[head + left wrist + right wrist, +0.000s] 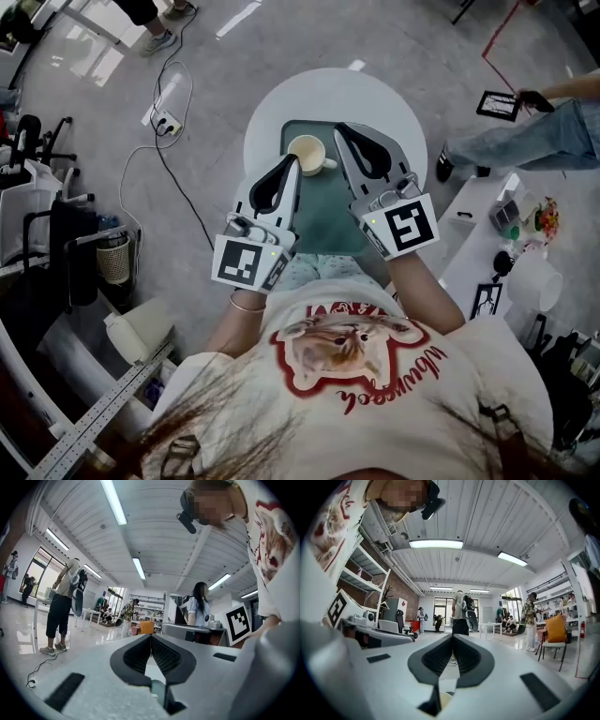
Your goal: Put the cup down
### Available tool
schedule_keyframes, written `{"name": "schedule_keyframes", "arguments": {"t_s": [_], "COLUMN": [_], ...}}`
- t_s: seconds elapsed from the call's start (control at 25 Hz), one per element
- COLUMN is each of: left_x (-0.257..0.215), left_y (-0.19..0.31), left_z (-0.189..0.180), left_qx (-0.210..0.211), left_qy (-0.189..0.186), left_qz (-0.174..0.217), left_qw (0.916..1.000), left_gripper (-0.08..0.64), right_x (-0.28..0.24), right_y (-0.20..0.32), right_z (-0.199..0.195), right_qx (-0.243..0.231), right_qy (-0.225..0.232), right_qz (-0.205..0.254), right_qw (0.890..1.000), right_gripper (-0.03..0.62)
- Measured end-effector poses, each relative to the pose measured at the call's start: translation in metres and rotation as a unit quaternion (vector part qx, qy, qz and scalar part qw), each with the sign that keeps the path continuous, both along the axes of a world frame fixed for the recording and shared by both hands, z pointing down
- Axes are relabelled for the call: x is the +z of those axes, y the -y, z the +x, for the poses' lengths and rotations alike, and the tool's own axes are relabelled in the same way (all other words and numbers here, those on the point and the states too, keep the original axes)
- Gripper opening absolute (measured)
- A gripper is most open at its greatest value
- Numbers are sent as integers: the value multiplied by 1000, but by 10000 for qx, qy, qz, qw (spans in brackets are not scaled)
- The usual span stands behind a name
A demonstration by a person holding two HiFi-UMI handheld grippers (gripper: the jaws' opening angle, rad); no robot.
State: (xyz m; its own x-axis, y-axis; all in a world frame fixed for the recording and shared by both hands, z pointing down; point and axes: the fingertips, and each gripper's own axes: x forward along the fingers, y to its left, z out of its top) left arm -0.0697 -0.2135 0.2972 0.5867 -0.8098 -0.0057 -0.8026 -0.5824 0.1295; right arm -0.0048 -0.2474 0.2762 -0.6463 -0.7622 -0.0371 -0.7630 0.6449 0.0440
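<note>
A cream cup (307, 153) with its handle turned right stands upright on a green mat (323, 220) on the round white table (272, 112). My left gripper (293, 160) is shut, its tips just left of the cup, apart from it. My right gripper (340, 128) is shut too, its tips just right of the cup and a bit beyond. In the left gripper view the left gripper (151, 636) has its jaws met at the tips with nothing between. The right gripper (453, 636) looks the same, and a piece of the cup's rim (445, 696) shows below it.
A power strip (167, 123) and its cable lie on the floor left of the table. A white desk (487, 234) crowded with small items stands at the right. A person's leg (525, 142) is at the far right, and a trolley (89, 253) at the left.
</note>
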Motion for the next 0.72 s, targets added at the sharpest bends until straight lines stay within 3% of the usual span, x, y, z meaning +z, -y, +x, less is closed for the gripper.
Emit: {"name": "schedule_keyframes", "arguments": {"t_s": [0.52, 0.72], "left_x": [-6, -5], "left_y": [-8, -14], "left_z": [6, 3], "left_qx": [-527, -689], "left_qy": [27, 27], "left_qz": [259, 283], "left_qw": [9983, 9972], "left_gripper": [14, 14], "right_x": [14, 15], "right_y": [-5, -9], "right_z": [7, 4], "right_qx": [-652, -819], "right_qy": [470, 451], "right_qz": [-427, -422], "right_qw": [9959, 9947], "right_gripper": [28, 29]}}
